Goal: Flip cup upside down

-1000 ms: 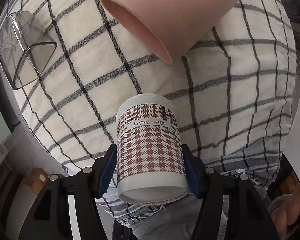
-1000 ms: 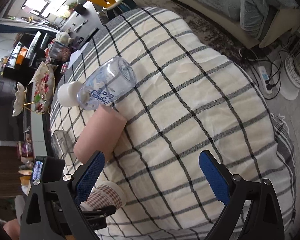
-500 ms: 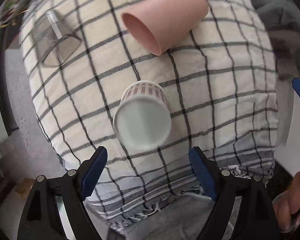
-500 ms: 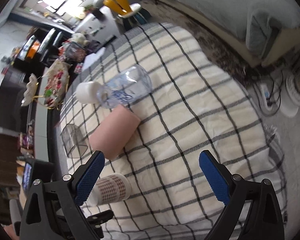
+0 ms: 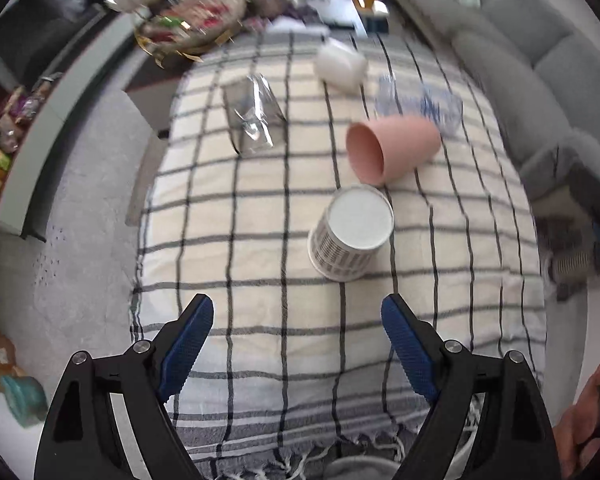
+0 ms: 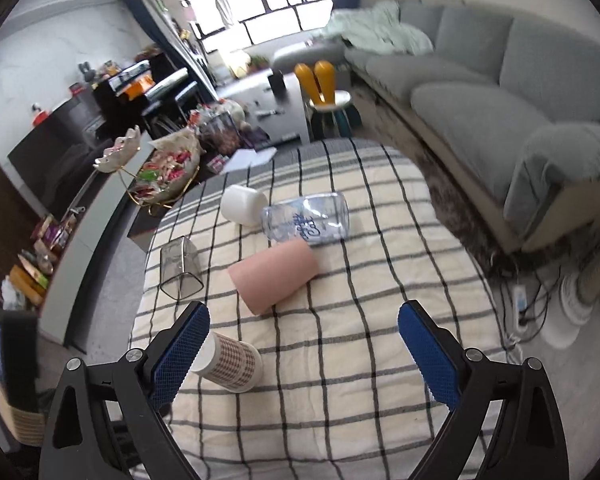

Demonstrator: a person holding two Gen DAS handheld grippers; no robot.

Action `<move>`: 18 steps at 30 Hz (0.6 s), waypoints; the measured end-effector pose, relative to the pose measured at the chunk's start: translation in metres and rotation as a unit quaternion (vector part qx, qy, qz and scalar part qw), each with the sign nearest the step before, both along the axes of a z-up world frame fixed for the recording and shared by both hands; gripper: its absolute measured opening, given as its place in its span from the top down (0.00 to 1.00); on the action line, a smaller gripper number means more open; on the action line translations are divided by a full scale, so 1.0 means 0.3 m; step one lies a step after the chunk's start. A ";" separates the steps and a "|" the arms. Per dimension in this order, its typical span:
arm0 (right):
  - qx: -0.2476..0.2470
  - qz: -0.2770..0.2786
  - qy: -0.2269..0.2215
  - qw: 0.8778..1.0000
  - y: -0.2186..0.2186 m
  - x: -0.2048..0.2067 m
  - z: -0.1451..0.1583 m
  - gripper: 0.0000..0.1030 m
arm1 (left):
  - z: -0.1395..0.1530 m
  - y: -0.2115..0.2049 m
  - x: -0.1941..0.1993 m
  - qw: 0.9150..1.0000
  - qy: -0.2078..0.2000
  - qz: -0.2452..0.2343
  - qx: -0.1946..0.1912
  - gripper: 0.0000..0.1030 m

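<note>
A paper cup with a red houndstooth pattern [image 5: 350, 236] stands upside down on the checked cloth, white base up. It also shows in the right wrist view [image 6: 230, 362], beside the left finger. My left gripper [image 5: 298, 344] is open and empty, raised above and behind the cup. My right gripper [image 6: 304, 354] is open and empty, high over the table's near part.
A pink cup [image 5: 392, 152] lies on its side just beyond the paper cup. A clear plastic bottle [image 6: 306, 218], a white cup [image 6: 242, 204] and a clear glass [image 6: 178, 268] lie farther back. A grey sofa [image 6: 480, 92] stands right, cluttered shelves left.
My left gripper let go of the paper cup, opened and pulled up and back; the cup now stands base up on the cloth. My right gripper rose and tilted up.
</note>
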State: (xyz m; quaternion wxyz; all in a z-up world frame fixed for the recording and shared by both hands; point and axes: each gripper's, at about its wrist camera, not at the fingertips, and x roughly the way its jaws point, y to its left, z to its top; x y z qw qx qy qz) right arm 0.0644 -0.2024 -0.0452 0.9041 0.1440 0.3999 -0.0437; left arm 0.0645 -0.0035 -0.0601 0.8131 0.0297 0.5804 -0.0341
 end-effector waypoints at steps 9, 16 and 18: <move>-0.048 0.000 -0.051 0.998 0.041 -0.092 0.024 0.07 | 0.103 0.032 -0.126 0.983 -0.183 0.034 -0.005 0.09; -0.079 -0.014 -0.098 0.992 0.057 -0.165 0.065 0.07 | 0.144 0.038 -0.192 0.962 -0.269 0.037 0.026 0.07; -0.095 -0.021 -0.108 0.989 0.063 -0.181 0.074 0.07 | 0.146 0.045 -0.205 0.959 -0.280 0.039 0.026 0.07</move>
